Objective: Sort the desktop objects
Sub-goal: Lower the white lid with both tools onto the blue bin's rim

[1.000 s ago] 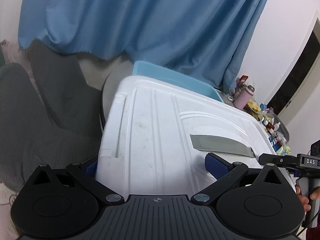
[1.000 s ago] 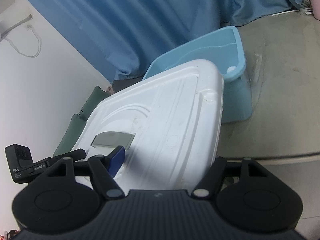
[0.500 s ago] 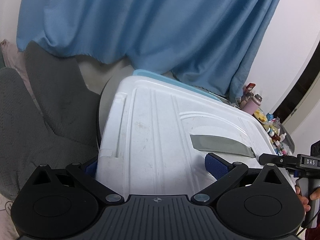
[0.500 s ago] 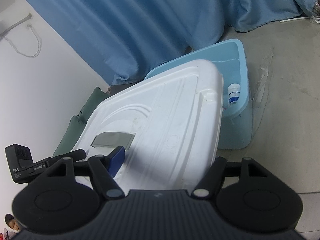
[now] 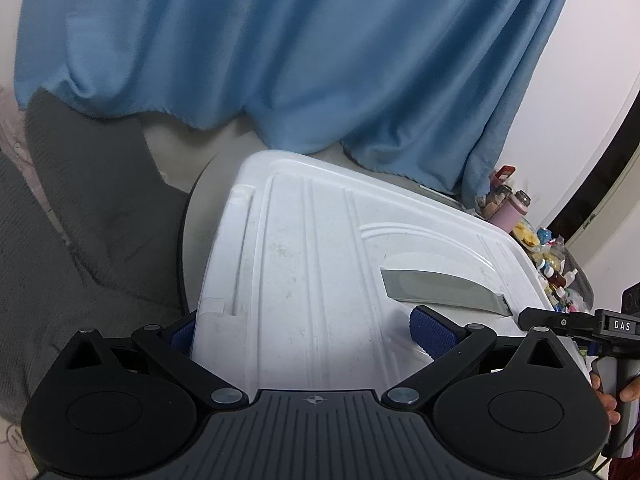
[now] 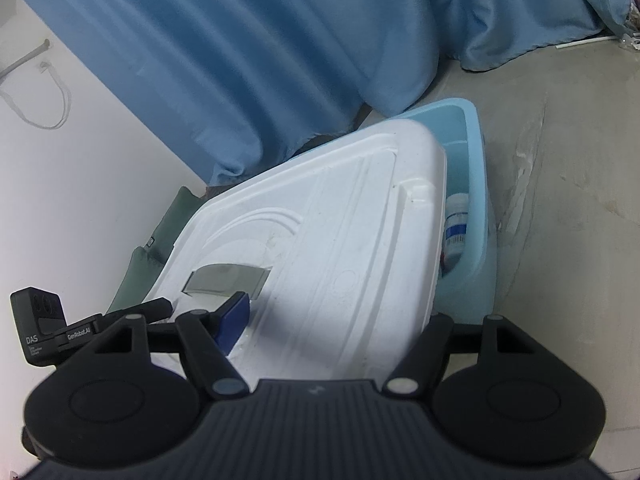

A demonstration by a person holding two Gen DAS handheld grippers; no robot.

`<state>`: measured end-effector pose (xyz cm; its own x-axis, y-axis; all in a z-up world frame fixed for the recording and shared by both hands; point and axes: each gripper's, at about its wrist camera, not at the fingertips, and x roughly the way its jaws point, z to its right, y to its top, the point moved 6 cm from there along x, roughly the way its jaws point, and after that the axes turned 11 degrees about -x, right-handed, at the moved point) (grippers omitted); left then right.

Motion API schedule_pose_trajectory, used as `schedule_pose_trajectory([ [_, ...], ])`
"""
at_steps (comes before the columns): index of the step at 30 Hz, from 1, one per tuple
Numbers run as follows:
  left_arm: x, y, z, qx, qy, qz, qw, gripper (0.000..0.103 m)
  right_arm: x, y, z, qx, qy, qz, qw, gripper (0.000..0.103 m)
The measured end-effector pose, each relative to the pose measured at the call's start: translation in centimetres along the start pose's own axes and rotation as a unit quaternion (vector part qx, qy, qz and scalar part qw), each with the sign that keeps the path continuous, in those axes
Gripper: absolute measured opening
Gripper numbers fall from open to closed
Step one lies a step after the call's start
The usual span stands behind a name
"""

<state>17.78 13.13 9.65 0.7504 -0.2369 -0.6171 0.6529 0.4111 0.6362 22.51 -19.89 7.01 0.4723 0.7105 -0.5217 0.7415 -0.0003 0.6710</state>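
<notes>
White lid (image 6: 320,240) hides most of blue bin (image 6: 478,200) — contents unclear.

Left gripper (image 5: 308,332) is spread wide, blue pads (image 5: 434,330) pressed against opposite sides of the white lid (image 5: 320,264). Right gripper (image 6: 328,316) likewise straddles and clamps the lid's other end. The right hand (image 5: 612,398) grips its handle.

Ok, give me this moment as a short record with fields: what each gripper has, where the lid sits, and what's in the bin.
held object: white plastic lid
left gripper: shut on the lid's near edge, one blue pad on top, one at the side
right gripper: shut on the same lid
lid position: tilted over the light blue bin, partly covering it
bin contents: white bottle with blue label at the uncovered edge
lid detail: grey label panel
backdrop: blue curtain
</notes>
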Motion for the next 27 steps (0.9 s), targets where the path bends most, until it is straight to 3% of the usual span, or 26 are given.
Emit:
schedule_pose_trajectory([
  [14, 4.9, 5.9, -0.2, 0.009, -0.009, -0.012, 0.9998, 0.103, 3.4, 4.4, 2.4, 0.013, -0.007, 0.001, 1.0, 0.071],
  [27, 8.6, 8.5, -1.0, 0.009, -0.021, -0.023, 0.9995, 0.103, 6.2, 6.8, 4.3, 0.024, -0.016, -0.005, 1.0, 0.071],
])
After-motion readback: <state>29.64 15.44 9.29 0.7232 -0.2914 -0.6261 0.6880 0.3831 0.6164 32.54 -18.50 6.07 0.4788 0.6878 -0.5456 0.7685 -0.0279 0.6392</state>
